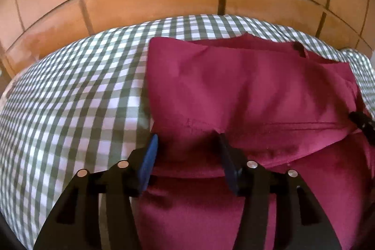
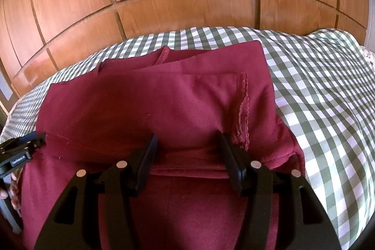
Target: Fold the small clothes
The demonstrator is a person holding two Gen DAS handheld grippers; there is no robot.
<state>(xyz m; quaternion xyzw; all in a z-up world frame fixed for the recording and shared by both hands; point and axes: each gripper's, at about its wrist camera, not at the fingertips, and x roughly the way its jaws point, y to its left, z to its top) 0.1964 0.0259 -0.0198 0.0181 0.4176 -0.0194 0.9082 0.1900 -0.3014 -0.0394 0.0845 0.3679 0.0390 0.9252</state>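
shiny brown wooden cupboard doors (image 2: 187,4) stand behind a green and white checked bed cover (image 2: 328,97). on it lies a folded dark red cloth garment (image 2: 152,104). left gripper (image 1: 187,144) and right gripper (image 2: 187,144) hang over its near edge, jaws apart, holding nothing.

Left claw (image 1: 186,142): pitched down, jaws parted about halfway, blue pad faces visible, nothing pinched between the fingers (image 1: 150,156). Right claw (image 2: 187,141): also pitched down, jaws parted to a similar gap, fingers (image 2: 230,156) not clamped on anything. In the right wrist view the left claw (image 2: 23,144) shows at the left edge, side-on, and fingertips of the person's hand (image 2: 9,191) show just below it on the handle. The claws sit side by side, close together.
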